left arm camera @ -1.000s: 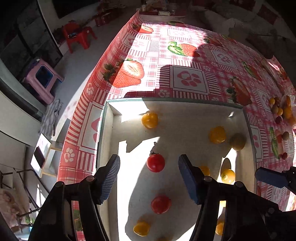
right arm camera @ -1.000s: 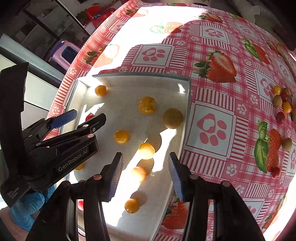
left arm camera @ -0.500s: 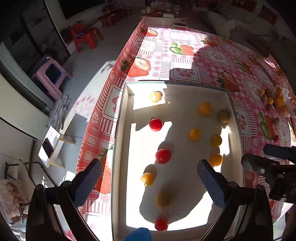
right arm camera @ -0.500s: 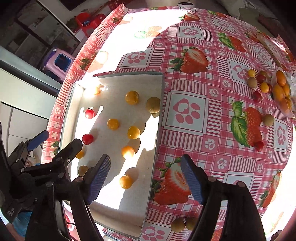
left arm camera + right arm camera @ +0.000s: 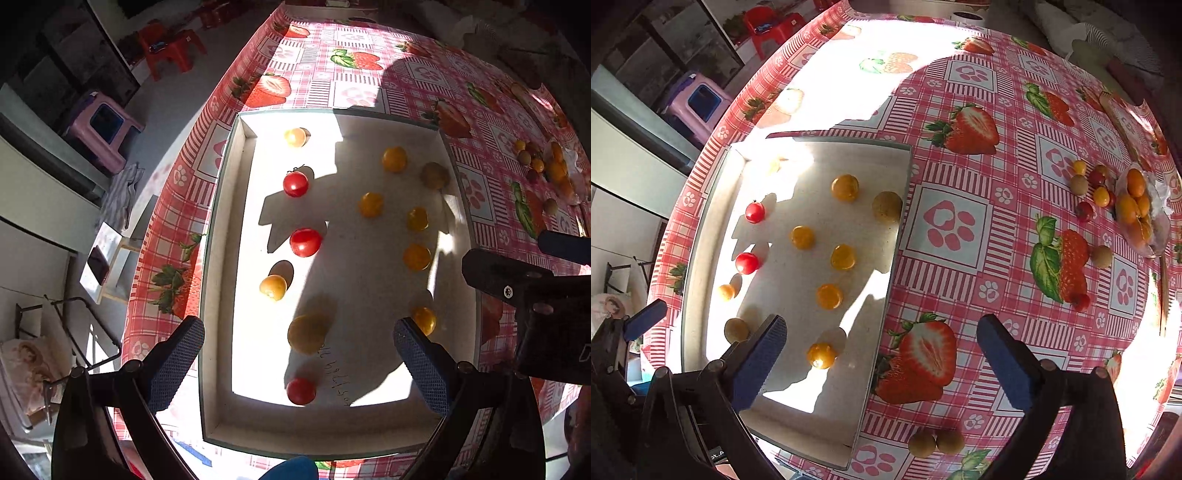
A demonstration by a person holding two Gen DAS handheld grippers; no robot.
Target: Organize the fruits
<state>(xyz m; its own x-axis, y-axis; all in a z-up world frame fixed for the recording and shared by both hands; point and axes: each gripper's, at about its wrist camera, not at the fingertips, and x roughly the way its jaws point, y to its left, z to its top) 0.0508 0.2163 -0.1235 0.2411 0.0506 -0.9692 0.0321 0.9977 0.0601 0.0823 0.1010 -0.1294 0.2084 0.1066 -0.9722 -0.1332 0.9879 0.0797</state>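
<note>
A shallow white tray [image 5: 221, 258] [image 5: 701, 258] lies on a strawberry-print tablecloth. It holds three red tomatoes [image 5: 305, 242] [image 5: 747, 263] in a left column and several yellow fruits [image 5: 416, 256] [image 5: 829, 296] on the right. My left gripper [image 5: 295, 354] is open and empty, high above the tray's near end. My right gripper [image 5: 879, 358] is open and empty, over the tray's right rim. More loose fruits [image 5: 1087, 188] lie on the cloth at the far right.
A clear bag of orange fruits [image 5: 1137, 210] lies at the far right. Two brownish fruits [image 5: 936, 443] sit on the cloth near the tray's front corner. The table edge [image 5: 177, 206] drops to the floor at left, with a pink stool [image 5: 105, 127] below.
Both grippers have risen and pulled back from the tray, and their jaws have opened wider. The right gripper has shifted right, over the tray's right rim.
</note>
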